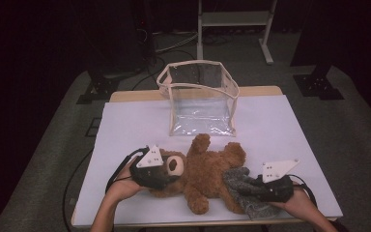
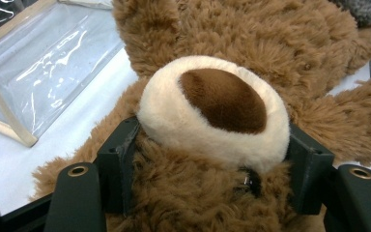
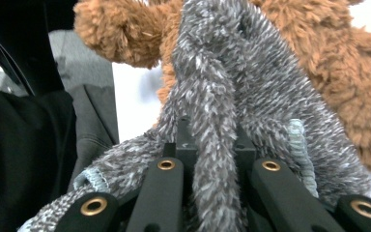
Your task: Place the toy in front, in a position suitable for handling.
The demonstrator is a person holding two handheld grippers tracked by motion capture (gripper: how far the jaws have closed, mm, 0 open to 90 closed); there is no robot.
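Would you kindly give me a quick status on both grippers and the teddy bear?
Left gripper clamped across teddy bear head, under its muzzle. Right gripper shut on grey fuzzy cloth at bear's legs. Clear bag stands open behind, nothing between.

Table (image 1: pixel 125 125) with bear (image 1: pixel 207 174), bag (image 1: pixel 200 104), cloth (image 1: pixel 244 193).

The right gripper (image 3: pixel 215 159) pinches a fold of grey fuzzy cloth (image 3: pixel 232 87) between its jaws; the brown teddy bear (image 3: pixel 348 72) lies just behind, on the white tabletop (image 3: pixel 135 96).

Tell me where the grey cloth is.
In the high view, the grey cloth lies near the table's front right edge, over the teddy bear's lower end, pinched by the right tool.
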